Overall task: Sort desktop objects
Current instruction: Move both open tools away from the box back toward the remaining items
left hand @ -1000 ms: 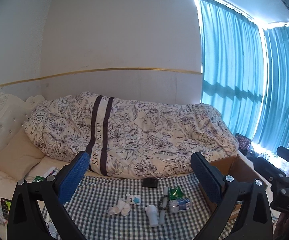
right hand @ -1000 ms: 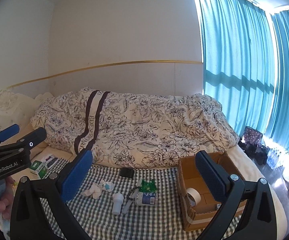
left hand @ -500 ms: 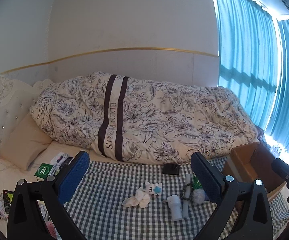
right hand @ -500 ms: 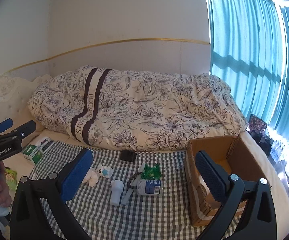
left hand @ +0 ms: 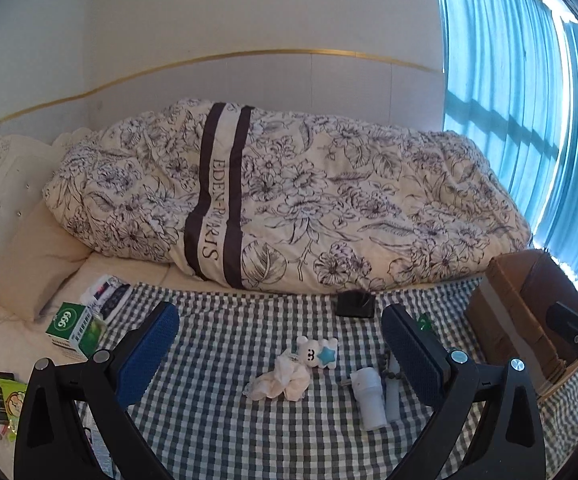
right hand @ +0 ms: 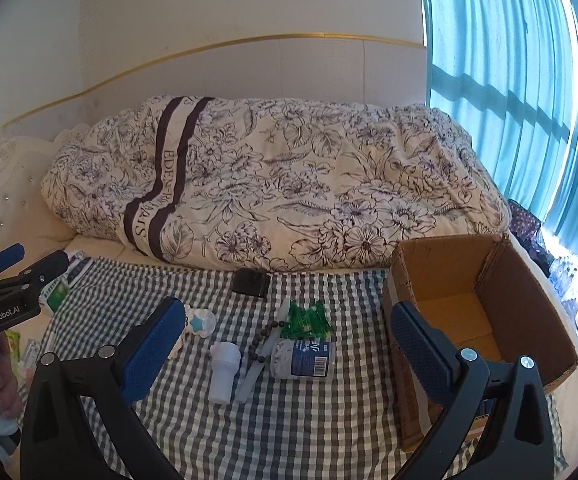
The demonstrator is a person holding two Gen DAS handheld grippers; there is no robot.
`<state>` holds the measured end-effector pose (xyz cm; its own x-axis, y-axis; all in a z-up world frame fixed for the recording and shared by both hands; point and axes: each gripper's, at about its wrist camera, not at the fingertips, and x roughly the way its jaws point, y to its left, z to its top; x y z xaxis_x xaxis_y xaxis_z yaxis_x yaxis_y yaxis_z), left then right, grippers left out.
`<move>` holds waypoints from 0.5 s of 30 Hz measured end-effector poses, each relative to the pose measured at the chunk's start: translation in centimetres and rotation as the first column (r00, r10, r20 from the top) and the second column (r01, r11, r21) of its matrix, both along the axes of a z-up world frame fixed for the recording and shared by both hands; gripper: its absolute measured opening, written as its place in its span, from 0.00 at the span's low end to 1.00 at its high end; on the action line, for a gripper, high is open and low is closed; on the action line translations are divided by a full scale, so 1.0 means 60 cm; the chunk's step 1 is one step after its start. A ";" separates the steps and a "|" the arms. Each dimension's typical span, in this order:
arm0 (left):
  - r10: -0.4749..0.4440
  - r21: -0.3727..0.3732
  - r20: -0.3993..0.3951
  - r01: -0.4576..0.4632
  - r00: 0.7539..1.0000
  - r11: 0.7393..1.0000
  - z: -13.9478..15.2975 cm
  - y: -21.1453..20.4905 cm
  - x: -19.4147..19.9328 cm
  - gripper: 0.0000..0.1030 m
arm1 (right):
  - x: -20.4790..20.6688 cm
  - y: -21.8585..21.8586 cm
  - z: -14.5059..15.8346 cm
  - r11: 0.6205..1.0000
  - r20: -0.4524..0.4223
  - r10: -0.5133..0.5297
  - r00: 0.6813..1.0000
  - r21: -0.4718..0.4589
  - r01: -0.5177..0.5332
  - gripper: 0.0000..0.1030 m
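Small objects lie on a checked cloth: a white bottle, a clear bottle with a blue label, a green packet, a bead string, a black case, a bear toy with a blue star and crumpled white cloth. An open cardboard box stands at the cloth's right end. My left gripper is open above the toy and cloth. My right gripper is open above the bottles, holding nothing.
A rolled floral duvet fills the bed behind the cloth. A green and white carton and small packets lie left of the cloth, near a pillow. Blue curtains hang on the right.
Both grippers have tilted down and moved closer to the cloth, so the objects and the box look larger. Both stay open.
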<state>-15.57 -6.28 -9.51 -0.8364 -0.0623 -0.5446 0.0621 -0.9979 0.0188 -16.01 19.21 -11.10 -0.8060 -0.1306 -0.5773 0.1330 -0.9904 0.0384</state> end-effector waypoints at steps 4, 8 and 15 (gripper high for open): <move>-0.002 0.005 0.041 0.001 0.999 1.000 -0.033 -0.005 -0.024 1.00 | -0.026 0.000 -0.034 1.000 0.041 -0.008 0.999 -0.005 0.008 1.00; -0.004 0.003 0.083 0.003 0.997 1.000 -0.069 -0.010 -0.048 1.00 | -0.050 -0.001 -0.069 1.000 0.080 -0.011 0.997 -0.005 0.012 1.00; -0.002 0.014 0.173 -0.001 0.985 1.000 -0.146 -0.015 -0.088 1.00 | -0.088 -0.013 -0.139 1.000 0.166 -0.002 0.986 0.016 -0.001 1.00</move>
<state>-20.88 -7.15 -18.27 -0.7295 -0.0530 -0.6819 0.0586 -0.9982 0.0149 -21.31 18.46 -19.42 -0.6989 -0.1198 -0.7051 0.1257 -0.9911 0.0438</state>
